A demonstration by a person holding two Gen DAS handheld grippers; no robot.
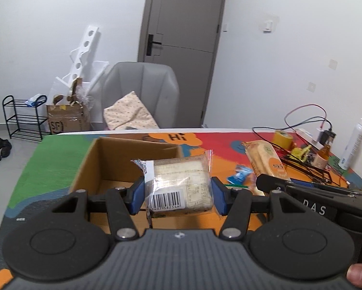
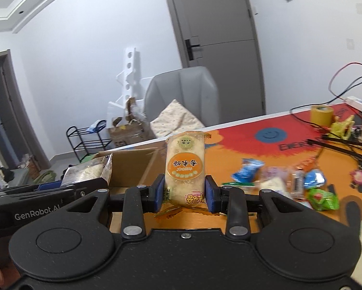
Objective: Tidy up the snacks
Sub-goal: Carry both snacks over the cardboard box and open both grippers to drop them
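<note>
Left wrist view: the left hand-held gripper (image 1: 177, 194) pinches a clear-wrapped pale cake (image 1: 181, 183) with a barcode; the right hand-held gripper (image 2: 184, 191) pinches an orange-labelled rice cracker pack (image 2: 185, 166).

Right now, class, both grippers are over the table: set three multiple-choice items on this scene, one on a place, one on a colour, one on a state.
1. Where does the cardboard box stand?
A. on the chair
B. on the colourful table mat
C. on the floor

2. What colour are the pads of the left gripper?
A. blue
B. red
C. white

3. What is the right gripper doing?
A. hanging open and empty
B. clamping a roll of tape
C. clamping a rice cracker packet

Answers:
1 B: the open box rests on the table mat, on its green and orange part.
2 A: blue pads press both sides of the clear-wrapped barcode packet.
3 C: its pads pinch the packet with the orange round label, held upright.
</note>
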